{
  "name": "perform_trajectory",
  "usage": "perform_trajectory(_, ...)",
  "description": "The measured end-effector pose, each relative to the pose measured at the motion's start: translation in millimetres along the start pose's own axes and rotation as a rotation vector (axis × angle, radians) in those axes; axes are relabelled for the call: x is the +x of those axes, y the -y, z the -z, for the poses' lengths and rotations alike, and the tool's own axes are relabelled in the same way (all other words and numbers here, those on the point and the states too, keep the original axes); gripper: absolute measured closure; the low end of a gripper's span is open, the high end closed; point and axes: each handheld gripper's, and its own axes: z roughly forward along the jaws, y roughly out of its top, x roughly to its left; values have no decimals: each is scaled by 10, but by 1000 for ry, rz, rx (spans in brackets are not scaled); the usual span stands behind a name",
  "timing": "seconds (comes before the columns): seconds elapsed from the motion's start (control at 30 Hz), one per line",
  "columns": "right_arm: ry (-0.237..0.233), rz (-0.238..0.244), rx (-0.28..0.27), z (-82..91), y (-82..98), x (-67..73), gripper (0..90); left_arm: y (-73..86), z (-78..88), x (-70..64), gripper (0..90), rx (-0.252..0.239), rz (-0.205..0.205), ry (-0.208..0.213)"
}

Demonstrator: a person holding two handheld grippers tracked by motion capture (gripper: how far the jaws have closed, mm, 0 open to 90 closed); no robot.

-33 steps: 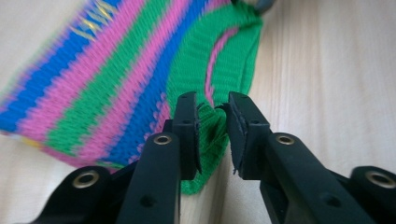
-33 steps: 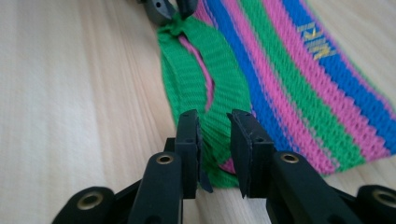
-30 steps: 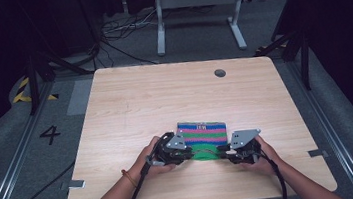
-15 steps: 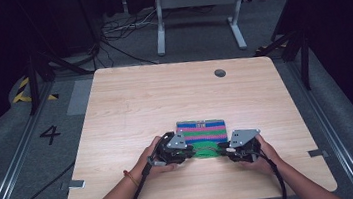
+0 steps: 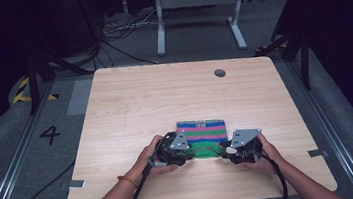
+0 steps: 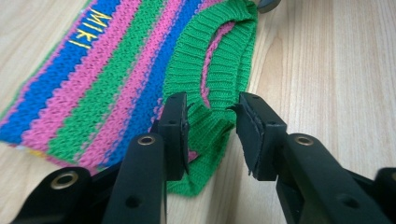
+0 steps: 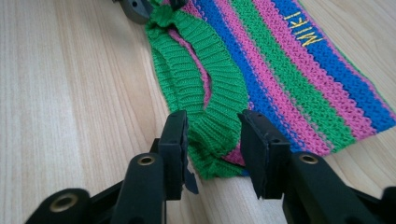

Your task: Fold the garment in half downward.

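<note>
Left gripper view, sweater (image 6: 140,79) collar between parted fingers (image 6: 175,126), likely untouched, right alike.

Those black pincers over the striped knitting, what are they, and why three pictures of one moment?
No robot here: a person sits at a wooden table and holds a hand tool with two black jaws in each hand. The high view looks down from above; it shows the left gripper and the right gripper at the near edge of a small striped sweater. The other two pictures come from cameras riding on the tools, looking along their jaws. The left gripper has the sweater's green ribbed edge between its jaws; so does the right gripper. Both pairs of jaws have just been opening, and the pads stand clear of the cloth, so it lies released.
</note>
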Motion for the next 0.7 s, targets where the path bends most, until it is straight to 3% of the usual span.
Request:
perform_trajectory(0.27,33,-15,-7,134,-12,-21,580,26,156,-41,529,77,-24,-63)
perform_trajectory(0.43,50,-12,14,211,-2,-35,539,100,301,-10,449,97,4,-116)
perform_trajectory(0.63,78,-1,47,367,110,-49,508,238,514,-62,362,200,-33,-195)
perform_trajectory(0.7,88,-8,53,418,161,-56,500,286,590,-79,351,206,-28,-195)
